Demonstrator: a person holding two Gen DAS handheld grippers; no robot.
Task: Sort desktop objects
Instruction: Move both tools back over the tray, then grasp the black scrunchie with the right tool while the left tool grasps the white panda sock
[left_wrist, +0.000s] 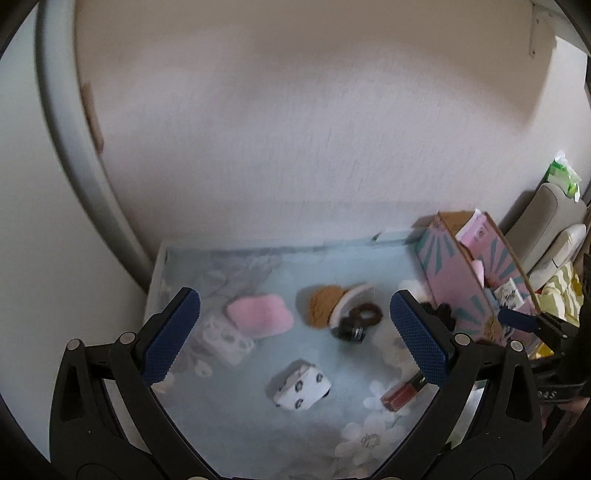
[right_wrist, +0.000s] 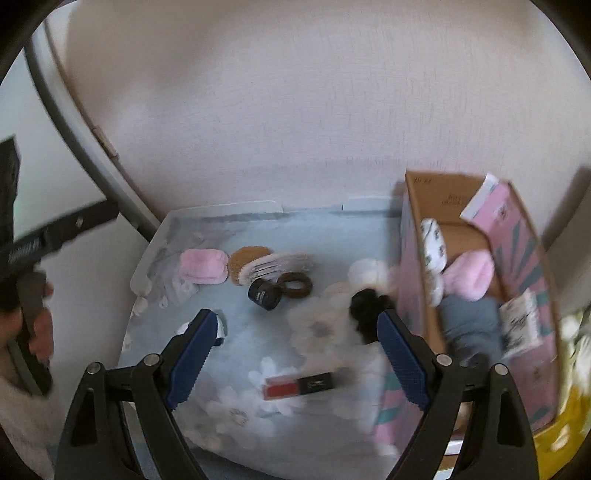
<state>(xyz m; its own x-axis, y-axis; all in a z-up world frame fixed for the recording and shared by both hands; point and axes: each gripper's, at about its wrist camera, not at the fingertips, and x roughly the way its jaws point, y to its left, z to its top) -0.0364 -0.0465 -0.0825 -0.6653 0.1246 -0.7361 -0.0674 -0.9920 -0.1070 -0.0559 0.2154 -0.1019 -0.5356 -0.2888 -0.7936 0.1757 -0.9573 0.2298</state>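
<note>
Both the left gripper and right gripper hold their fingers spread wide, gripping nothing. At lower centre of the right view, a red lip gloss lies on the table, just left of the pink box.

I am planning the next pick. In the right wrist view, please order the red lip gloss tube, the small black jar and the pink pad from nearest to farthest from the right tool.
1. Red lip gloss tube: lies between the fingers of the right tool.
2. Small black jar: mid-table, slightly left.
3. Pink pad: farther back, left, beside the brown pad.
</note>
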